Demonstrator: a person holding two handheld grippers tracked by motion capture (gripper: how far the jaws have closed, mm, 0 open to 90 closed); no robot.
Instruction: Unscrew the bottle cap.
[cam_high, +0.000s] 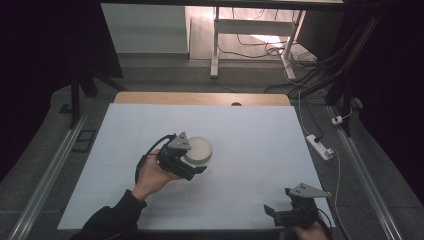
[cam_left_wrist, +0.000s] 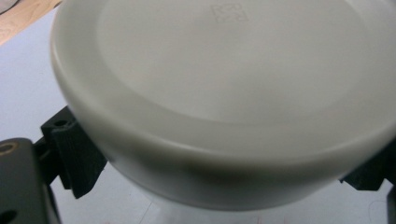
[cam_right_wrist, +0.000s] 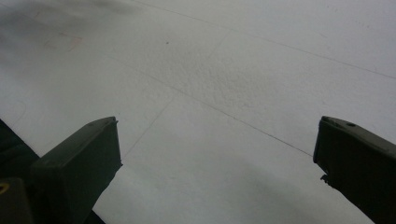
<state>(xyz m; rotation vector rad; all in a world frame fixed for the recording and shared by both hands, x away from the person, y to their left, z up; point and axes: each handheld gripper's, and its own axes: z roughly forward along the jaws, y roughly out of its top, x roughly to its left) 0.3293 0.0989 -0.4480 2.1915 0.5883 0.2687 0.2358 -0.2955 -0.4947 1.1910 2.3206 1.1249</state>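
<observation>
1. Here, in the high view, the left tool (cam_high: 192, 167) is right at the round white tub (cam_high: 198, 150), which sits near the middle of the tabletop (cam_high: 250, 140). The right tool (cam_high: 280, 212) waits well apart, low at the near edge. I think the job has just begun: the tub is reached, but it is not lifted yet and sits flat.
2. In the left gripper view, the tub (cam_left_wrist: 224, 93) is very close. Its lid faces up, so the tub stands upright. It is round, so it has no long side. The left tool's jaws sit one on each side, under the lid's rim, touching it or nearly so. I think they are pinching the tub.
3. In the right gripper view, the right tool (cam_right_wrist: 217, 161) is spread wide, with bare tabletop (cam_right_wrist: 224, 70) between its jaws. It holds nothing.
</observation>
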